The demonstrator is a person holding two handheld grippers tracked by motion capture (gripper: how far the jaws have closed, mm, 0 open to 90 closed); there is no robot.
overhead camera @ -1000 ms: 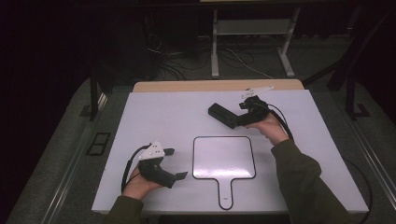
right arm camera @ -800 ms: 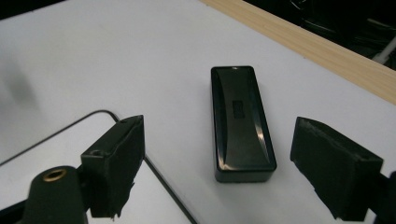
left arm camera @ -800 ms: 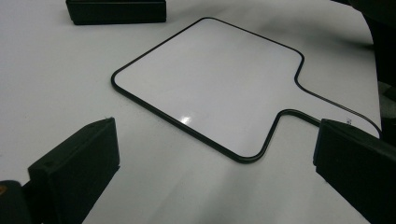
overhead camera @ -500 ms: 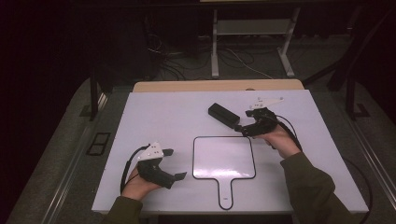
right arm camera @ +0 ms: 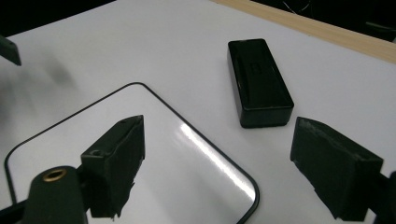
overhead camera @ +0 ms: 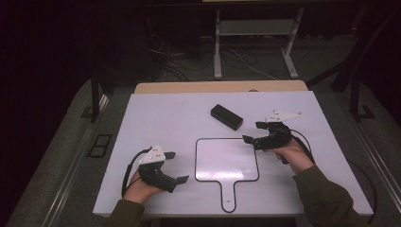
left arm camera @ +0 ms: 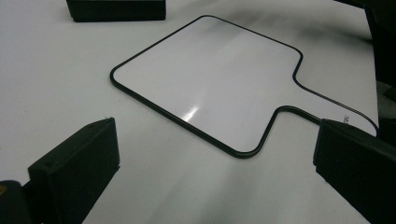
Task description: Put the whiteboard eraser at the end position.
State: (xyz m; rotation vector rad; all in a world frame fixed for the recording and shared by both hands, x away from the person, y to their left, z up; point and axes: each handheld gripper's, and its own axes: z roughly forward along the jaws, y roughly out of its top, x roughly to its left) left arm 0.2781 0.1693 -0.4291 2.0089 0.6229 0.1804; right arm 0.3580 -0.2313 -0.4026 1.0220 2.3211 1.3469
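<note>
Both grippers, left gripper [overhead camera: 176,166] at lower left, right gripper [overhead camera: 252,132] at centre right, are held open and empty; a black rectangular plastic block [overhead camera: 226,117] is seen above the white handled board [overhead camera: 227,161].

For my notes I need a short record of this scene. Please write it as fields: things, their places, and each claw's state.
surface: white table top
board: white paddle-shaped board with thin black rim, lying flat, centre
box: black rectangular box, beyond the board, apart from it
left claw: open, empty, left of the board
right claw: open, empty, over the board's right far corner
</note>
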